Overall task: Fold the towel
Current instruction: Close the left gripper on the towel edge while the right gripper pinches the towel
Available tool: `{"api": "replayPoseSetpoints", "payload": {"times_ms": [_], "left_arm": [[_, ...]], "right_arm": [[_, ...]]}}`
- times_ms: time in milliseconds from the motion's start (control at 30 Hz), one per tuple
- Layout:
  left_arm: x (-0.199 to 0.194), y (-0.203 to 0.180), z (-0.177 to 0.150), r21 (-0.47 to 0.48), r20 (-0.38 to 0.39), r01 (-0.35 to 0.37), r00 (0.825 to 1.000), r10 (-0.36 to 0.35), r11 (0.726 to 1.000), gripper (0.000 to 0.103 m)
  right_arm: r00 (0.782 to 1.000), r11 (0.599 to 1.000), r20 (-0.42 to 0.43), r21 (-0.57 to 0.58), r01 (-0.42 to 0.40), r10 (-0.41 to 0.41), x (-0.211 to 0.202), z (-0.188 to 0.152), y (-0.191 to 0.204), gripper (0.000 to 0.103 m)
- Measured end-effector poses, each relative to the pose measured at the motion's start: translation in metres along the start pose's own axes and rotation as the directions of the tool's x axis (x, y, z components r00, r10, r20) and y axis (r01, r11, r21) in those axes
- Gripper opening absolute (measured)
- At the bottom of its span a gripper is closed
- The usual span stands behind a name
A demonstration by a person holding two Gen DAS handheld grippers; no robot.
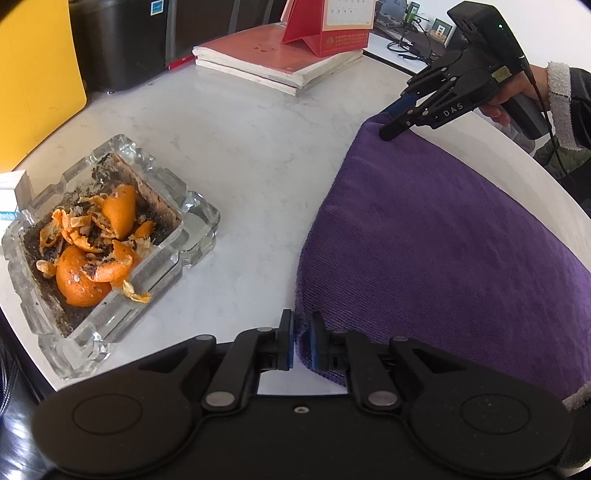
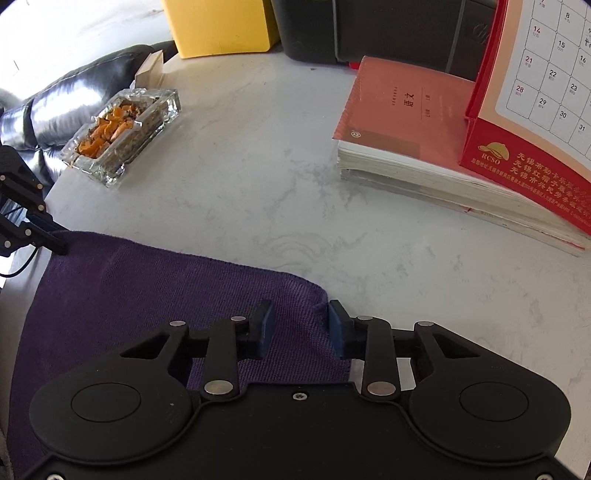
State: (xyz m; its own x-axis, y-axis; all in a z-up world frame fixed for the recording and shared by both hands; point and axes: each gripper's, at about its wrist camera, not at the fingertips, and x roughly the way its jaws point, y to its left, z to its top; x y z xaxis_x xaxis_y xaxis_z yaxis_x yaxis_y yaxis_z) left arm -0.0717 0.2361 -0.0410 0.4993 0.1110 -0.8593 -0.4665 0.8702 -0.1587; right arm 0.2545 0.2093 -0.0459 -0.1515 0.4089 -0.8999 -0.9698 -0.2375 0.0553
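Note:
A purple towel (image 1: 461, 240) (image 2: 147, 295) lies flat on the white marble table (image 1: 240, 147), along its near edge. My left gripper (image 1: 302, 339) is shut on one towel corner, with the cloth pinched between its blue pads. In the right wrist view it (image 2: 55, 243) shows at the far left corner. My right gripper (image 2: 301, 328) straddles the other corner. Its pads stand apart: one rests on the cloth and the other sits at the slightly bunched edge. In the left wrist view the right gripper (image 1: 393, 118) is at the towel's far corner, held by a person's hand (image 1: 517, 96).
A glass ashtray (image 1: 103, 251) (image 2: 122, 133) full of orange peel sits left of the towel. Stacked books (image 1: 280, 62) (image 2: 424, 147) with a red desk calendar (image 1: 325, 29) (image 2: 535, 110) stand at the back. A yellow box (image 2: 221, 26) and a black sofa (image 2: 55, 110) lie beyond the table.

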Motion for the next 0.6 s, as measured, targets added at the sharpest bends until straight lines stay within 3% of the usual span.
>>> {"api": "replayPoseSetpoints", "payload": {"times_ms": [67, 333, 467, 600], "left_arm": [[0.000, -0.001, 0.000, 0.005, 0.000, 0.005, 1.000, -0.005, 1.000, 0.013], [0.001, -0.002, 0.001, 0.004, 0.000, 0.015, 1.000, -0.015, 1.000, 0.010], [0.001, 0.003, 0.001, -0.022, 0.006, 0.029, 1.000, -0.029, 0.999, 0.005], [-0.003, 0.005, 0.002, -0.037, 0.020, 0.053, 0.998, -0.053, 0.998, 0.004]], "right_arm": [[1.000, 1.000, 0.003, -0.003, 0.006, -0.006, 0.001, 0.000, 0.000, 0.031], [1.000, 0.999, -0.004, -0.036, 0.029, -0.029, 0.003, 0.002, 0.004, 0.031], [0.999, 0.998, 0.005, -0.034, 0.045, -0.045, 0.003, 0.001, 0.007, 0.018], [0.998, 0.997, 0.005, -0.030, 0.067, -0.067, 0.003, 0.002, 0.014, 0.015]]}}
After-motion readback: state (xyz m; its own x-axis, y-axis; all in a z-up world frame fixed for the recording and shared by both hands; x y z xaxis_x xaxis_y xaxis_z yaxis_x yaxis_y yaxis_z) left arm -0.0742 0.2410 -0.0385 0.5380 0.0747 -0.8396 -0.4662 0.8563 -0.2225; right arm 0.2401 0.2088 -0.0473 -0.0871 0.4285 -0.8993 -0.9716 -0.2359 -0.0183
